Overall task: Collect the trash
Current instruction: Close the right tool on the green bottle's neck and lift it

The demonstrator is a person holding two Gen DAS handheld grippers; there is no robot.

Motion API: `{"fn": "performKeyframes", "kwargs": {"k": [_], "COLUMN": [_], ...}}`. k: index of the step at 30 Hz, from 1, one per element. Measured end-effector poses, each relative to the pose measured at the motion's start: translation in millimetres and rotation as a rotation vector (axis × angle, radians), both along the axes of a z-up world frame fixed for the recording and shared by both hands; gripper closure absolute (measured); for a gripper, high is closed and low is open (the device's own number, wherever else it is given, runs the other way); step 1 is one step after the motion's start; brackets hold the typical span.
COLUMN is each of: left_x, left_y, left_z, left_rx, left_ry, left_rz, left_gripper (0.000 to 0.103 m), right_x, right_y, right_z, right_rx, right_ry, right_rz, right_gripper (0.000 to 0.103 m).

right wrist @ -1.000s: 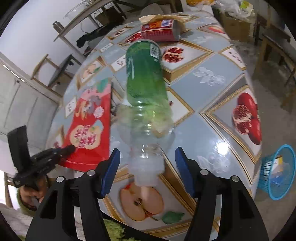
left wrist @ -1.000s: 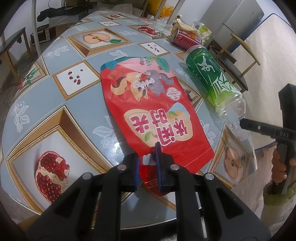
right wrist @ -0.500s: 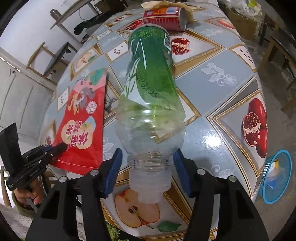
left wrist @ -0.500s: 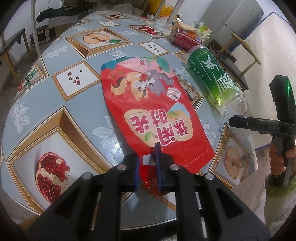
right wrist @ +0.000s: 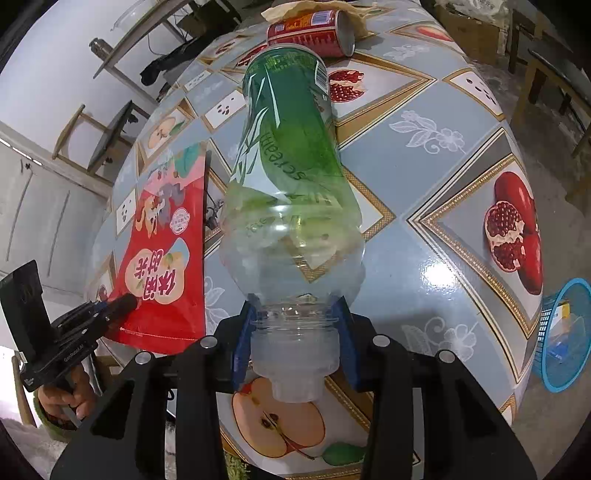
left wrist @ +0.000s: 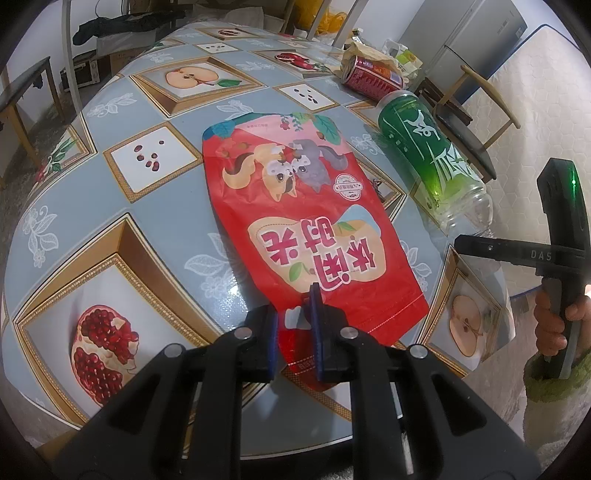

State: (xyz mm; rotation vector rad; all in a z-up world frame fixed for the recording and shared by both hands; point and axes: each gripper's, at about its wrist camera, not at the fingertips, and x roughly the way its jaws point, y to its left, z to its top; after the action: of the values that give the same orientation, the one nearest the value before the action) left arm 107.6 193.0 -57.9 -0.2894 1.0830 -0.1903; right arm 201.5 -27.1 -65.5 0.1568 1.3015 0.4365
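— Bottle [right wrist: 291,177] first. Where from the right gripper [right wrist: 295,328]?

— Straight ahead at 12 o'clock, lying on the table [right wrist: 443,229]. Long axis on the 6-to-12 line: clear neck at 6, between the blue pads, and green base far at 12. Neck end out past the table rim.

— And the jaws?

— Closing now, with the neck between them. Both pads look already in contact with the neck ring, one on each side. Probably a good place to hold, because hard and narrow there.

— Left gripper [left wrist: 293,325]?

— Nearly pressed together, pinching the near edge of the red snack bag [left wrist: 303,221]. Lies flat at 12 o'clock from that gripper, long axis also 6 to 12. From the right gripper, at 9 to 10 o'clock, just beside the bottle and apart from it.

— Anything in the way?

— Only little. Red can [right wrist: 310,31] on its side at 12, just beyond the bottle base; cannot tell if touching. Blue basket [right wrist: 565,339] at 4 o'clock, down on the floor past the table edge, probably the place for the trash. Nothing visible between bottle and basket.
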Motion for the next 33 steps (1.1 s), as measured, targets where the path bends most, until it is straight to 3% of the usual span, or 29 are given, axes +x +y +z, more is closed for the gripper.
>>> {"fn": "performKeyframes", "kwargs": {"k": [11, 33], "left_x": [1, 1], "left_y": [0, -1], "left_z": [0, 1], "left_rx": [0.003, 0.005], "left_ry": [-0.001, -0.002], "left_rz": [-0.001, -0.001], "left_gripper": [0.090, 0.090], "right_x": [-8, -12], "right_y": [-7, -8], "right_z": [-2, 0], "right_rx": [0.059, 0.079], "right_ry": [-0.037, -0.056], "right_rz": [-0.038, -0.049], "right_gripper": [0.064, 0.064]}}
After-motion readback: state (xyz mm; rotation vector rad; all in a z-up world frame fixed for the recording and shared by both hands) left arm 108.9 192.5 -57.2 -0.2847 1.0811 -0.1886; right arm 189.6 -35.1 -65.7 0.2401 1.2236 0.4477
